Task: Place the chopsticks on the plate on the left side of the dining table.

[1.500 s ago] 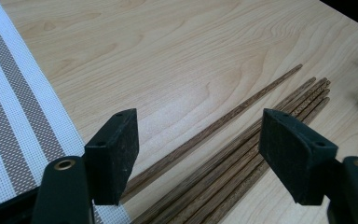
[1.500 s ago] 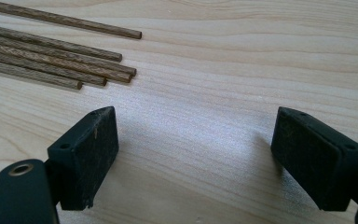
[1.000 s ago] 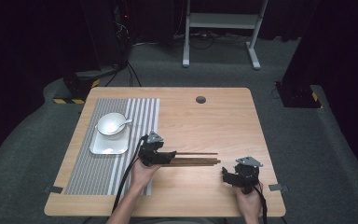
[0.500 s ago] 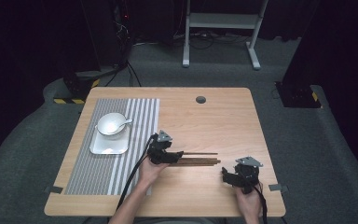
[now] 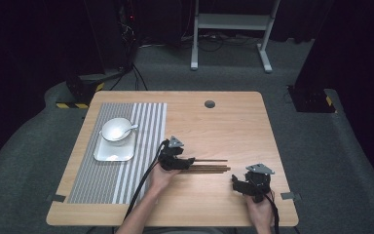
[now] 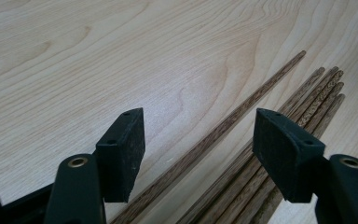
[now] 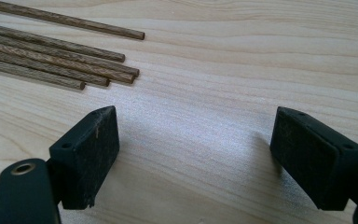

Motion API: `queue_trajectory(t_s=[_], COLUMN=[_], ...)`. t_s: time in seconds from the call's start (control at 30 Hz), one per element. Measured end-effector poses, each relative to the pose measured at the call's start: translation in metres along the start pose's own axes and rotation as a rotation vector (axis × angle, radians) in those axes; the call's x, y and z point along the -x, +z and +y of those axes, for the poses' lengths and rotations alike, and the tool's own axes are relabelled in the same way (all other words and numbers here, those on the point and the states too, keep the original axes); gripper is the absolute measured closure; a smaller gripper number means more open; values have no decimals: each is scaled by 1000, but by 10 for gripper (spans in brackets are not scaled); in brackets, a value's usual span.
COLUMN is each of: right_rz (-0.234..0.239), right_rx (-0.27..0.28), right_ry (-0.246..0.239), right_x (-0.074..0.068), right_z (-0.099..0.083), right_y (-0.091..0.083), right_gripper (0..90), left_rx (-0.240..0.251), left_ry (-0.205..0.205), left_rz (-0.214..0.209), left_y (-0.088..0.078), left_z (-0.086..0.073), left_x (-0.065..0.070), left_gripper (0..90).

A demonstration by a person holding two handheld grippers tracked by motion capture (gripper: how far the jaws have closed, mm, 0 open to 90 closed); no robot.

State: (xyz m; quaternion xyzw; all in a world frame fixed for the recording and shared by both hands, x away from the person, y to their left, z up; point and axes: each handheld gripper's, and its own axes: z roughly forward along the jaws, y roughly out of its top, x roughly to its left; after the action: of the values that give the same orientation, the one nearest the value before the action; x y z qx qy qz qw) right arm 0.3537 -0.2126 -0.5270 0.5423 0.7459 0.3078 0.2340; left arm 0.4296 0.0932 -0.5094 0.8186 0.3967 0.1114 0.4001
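My left gripper (image 6: pixel 198 154), jaws apart and just closing, straddles one loose chopstick (image 6: pixel 223 126); right gripper (image 7: pixel 193 154) gapes over bare table (image 7: pixel 223 70).

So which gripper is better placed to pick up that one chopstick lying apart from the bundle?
Left. The left gripper has its open jaws, just closing a little, straddling the lone chopstick beside the bundle. The right gripper sits open on bare table, off the chopstick tips.
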Motion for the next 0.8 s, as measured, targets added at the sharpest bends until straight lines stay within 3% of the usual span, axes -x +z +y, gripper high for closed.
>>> queue_trajectory(t_s=[0.33,0.6,0.7,0.8], right_rz=[2,5,7,7], right_rx=[1,1,2,2], right_ry=[-3,-6,-7,-6], right_x=[0,0,0,0], right_z=[0,0,0,0], right_y=[0,0,0,0], right_gripper=[154,154,154,154], left_rx=[1,8,6,-3], left_ry=[20,16,28,63], left_rz=[33,11,5,26], left_y=[6,9,10,11], left_z=[0,0,0,1], left_x=[3,2,4,6], left_gripper=[436,479,502,533])
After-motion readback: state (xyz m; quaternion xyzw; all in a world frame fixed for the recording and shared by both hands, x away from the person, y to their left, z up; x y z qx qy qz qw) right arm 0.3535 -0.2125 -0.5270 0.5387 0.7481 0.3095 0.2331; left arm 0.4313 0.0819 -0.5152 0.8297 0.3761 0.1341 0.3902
